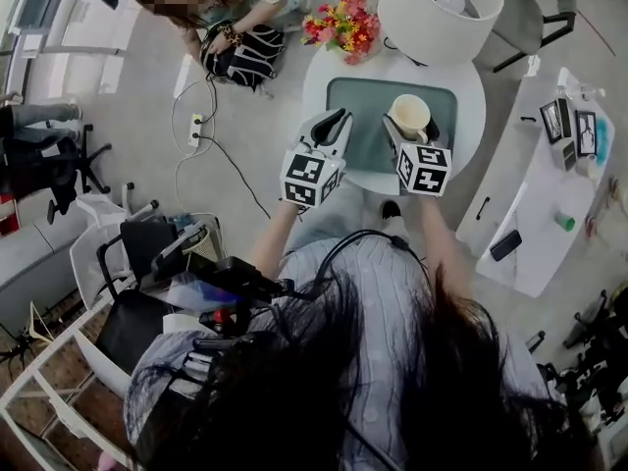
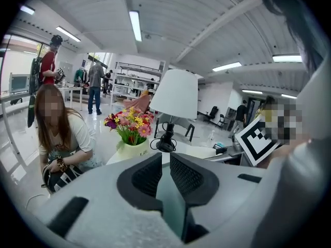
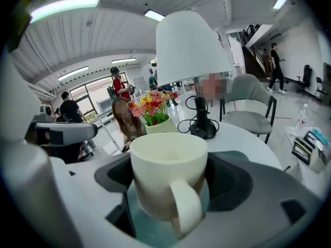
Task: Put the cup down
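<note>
A cream cup with its handle toward the camera sits between the jaws of my right gripper, which is shut on its sides. The cup hangs over a teal mat on the round white table; I cannot tell whether its base touches the mat. My left gripper hovers at the mat's left edge, its jaws together with nothing between them. In the left gripper view, only a thin strip of mat shows between the pads.
A white lamp and a vase of flowers stand at the table's far side. A person crouches on the floor with a striped bag beyond the left edge. A white side desk with small items lies to the right.
</note>
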A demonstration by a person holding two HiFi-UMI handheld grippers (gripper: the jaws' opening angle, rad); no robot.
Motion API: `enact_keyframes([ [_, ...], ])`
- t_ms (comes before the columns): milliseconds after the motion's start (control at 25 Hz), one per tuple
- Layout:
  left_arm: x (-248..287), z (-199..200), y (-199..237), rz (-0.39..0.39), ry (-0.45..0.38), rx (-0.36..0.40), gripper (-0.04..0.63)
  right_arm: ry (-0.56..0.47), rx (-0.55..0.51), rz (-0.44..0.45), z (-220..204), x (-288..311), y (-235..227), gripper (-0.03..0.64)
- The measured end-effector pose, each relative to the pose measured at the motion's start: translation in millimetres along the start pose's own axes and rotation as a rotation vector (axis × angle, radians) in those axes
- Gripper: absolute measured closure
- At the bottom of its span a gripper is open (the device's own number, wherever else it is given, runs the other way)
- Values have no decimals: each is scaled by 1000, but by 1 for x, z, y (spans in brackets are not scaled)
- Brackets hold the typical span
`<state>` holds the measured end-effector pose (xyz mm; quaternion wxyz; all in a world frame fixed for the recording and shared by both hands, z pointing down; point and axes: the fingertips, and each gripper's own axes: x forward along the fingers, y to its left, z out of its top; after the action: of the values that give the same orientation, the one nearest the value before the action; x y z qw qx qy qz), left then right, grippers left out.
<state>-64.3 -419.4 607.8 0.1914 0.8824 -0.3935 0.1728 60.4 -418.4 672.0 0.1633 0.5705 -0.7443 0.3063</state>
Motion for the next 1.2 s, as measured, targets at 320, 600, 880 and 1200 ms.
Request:
enact_keyframes([
  [320,5,-7,7,-19,23,1,541,39,-11,-44,-10,15,-5,219],
  [600,4,-14,6,-20,35,0,541,64,-45,-74,-21,24,-11,219],
  [880,3,-19,8,-15,47,13,541,38,-116,-63,-26,27,-10,219],
  [1200,4,-20,7,-14,56,16,541,115,-157,-56,-43,27,-7,221],
])
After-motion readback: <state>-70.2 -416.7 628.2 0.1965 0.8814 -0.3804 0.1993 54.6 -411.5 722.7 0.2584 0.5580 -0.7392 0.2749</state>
